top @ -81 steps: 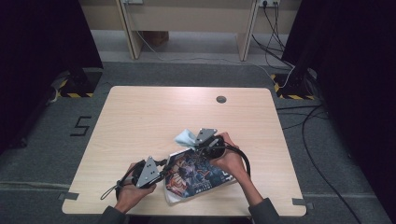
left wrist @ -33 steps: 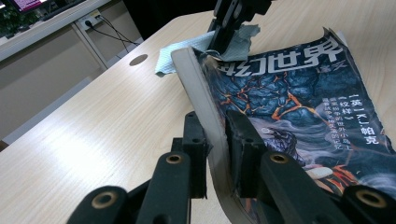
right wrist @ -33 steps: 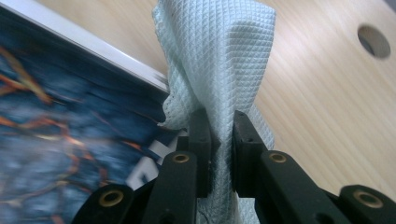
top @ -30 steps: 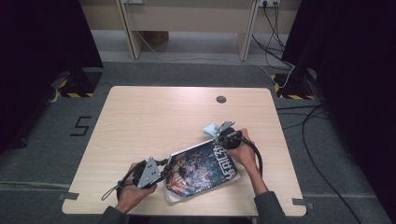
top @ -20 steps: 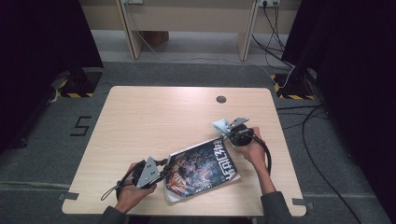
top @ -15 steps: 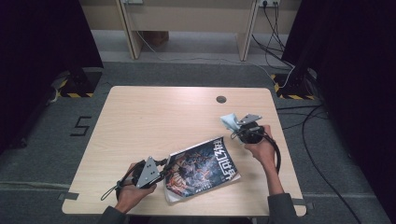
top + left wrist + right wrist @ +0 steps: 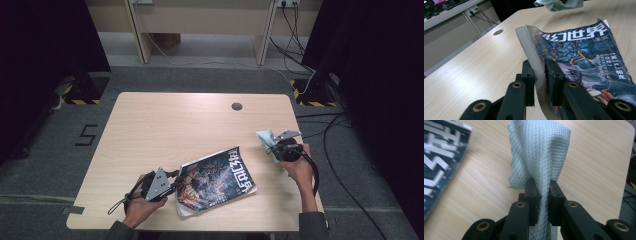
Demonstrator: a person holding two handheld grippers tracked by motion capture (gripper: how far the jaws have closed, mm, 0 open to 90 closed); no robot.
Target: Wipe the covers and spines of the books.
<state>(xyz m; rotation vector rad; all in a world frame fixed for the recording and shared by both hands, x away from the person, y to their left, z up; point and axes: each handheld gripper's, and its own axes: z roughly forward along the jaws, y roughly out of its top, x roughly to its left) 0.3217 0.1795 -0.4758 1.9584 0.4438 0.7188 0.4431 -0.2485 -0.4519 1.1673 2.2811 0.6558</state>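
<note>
- The left claw (image 7: 172,181) sits near the front left of the table (image 7: 165,130), held in the person's left hand (image 7: 141,200), and its jaws are clamped on the spine edge of a magazine (image 7: 216,179).
- In the left gripper view the left claw (image 7: 539,82) has the magazine (image 7: 584,57) pinched between its two black pads, with the gripped edge lifted and curling up off the wood.
- The magazine lies face up at the front middle of the table, turned at a slant; its cover is dark blue with orange cracks and large white characters along the far end.
- The right claw (image 7: 272,148) is over the right side of the table, well apart from the magazine, carried by the right hand (image 7: 298,167).
- Its jaws are closed narrow on a pale blue cloth (image 7: 265,138), which bunches out beyond the fingertips.
- In the right gripper view the right claw (image 7: 541,195) squeezes the cloth (image 7: 541,152) between its pads; the fabric has a fine diamond weave and stands up in a folded bundle above the jaws.
- That view also has a corner of the magazine (image 7: 441,157) at its left edge, apart from the cloth.
- A small dark round hole (image 7: 237,106) marks the far part of the table.
</note>
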